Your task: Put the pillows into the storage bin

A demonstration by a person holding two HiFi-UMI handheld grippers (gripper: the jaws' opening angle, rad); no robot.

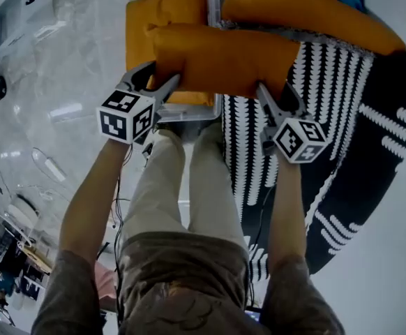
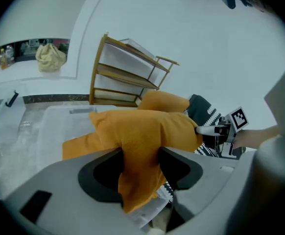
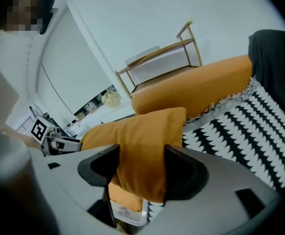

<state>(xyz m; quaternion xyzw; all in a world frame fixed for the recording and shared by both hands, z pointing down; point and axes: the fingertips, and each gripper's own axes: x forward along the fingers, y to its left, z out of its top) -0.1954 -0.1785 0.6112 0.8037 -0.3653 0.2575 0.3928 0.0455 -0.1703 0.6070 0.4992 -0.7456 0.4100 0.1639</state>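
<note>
Orange pillow (image 1: 224, 58), soft matte fabric, plump oblong, is pinched at both short ends. My left claw (image 1: 162, 82) is clamped on its left corner and my right claw (image 1: 276, 93) on the right corner, with cloth bunched between the dark pads. In the head view the pillow spans the near rim of the clear plastic storage bin (image 1: 189, 114). A flat orange pillow (image 1: 164, 9) already lies inside. Beside the bin is a black-and-white zigzag fabric (image 1: 328, 96) with a long orange bolster (image 1: 307, 9) on it. Behind stands a tilted-looking wooden shelf rack (image 2: 128, 75).
</note>
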